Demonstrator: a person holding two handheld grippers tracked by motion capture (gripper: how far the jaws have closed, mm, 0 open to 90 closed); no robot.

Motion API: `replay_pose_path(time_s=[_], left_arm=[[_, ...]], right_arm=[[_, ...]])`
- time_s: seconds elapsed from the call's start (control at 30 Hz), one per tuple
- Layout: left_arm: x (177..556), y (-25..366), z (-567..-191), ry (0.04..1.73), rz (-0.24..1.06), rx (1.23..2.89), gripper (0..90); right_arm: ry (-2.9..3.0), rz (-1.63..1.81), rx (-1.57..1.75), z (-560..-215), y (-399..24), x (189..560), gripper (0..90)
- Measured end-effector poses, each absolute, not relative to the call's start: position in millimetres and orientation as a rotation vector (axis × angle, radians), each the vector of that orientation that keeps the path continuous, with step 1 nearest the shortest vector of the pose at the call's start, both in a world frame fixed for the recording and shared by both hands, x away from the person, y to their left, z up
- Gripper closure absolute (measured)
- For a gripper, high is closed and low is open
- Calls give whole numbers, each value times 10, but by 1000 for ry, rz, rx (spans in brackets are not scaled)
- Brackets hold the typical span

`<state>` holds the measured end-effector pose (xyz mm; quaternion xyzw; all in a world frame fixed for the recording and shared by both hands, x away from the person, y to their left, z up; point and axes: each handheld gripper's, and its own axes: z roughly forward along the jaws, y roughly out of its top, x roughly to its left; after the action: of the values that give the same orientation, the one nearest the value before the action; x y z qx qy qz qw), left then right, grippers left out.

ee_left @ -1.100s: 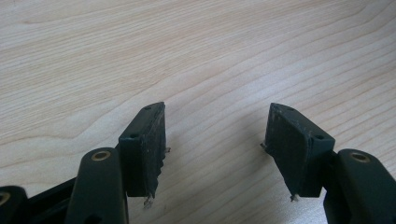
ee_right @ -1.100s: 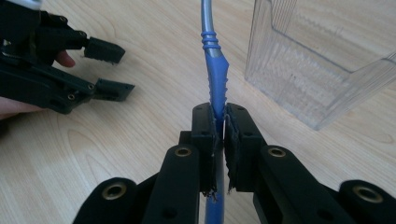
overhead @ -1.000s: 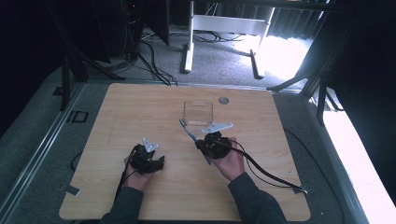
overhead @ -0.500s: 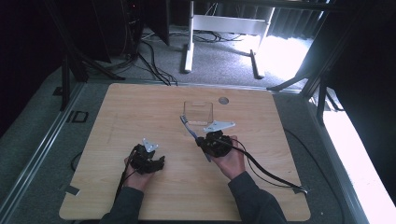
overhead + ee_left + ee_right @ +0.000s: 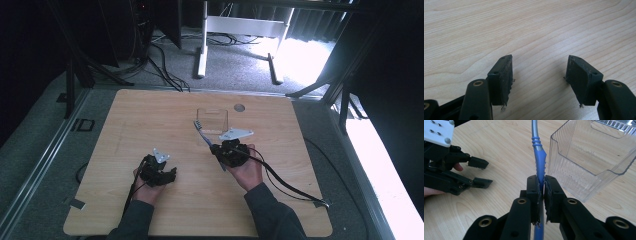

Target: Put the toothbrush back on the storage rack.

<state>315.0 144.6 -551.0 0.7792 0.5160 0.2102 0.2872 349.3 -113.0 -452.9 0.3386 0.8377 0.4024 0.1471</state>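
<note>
Clear plastic box (image 5: 594, 162) just beside gripped toothbrush (image 5: 539, 162).

The toothbrush (image 5: 538, 157) head is cut off by the top edge.

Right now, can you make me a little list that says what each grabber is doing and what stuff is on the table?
right gripper: shut on the toothbrush, gripping its blue handle
toothbrush: head points toward the clear box, outside it
clear box: clear plastic, open top, upright, nothing seen inside
left gripper: open, nothing between its jaws, low over bare wood
table: light wood, with a small round grey spot near the far edge
hands: one holds each gripper, near the front edge
</note>
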Motion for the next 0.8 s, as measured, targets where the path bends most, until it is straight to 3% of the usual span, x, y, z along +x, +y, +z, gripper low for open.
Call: replay_pose_path(time_s=[0.8], left_arm=[[3153,1439,-5518,1383,559,2076,386]], right_arm=[[2323,1253,985,-4455,-1183,3558,827]])
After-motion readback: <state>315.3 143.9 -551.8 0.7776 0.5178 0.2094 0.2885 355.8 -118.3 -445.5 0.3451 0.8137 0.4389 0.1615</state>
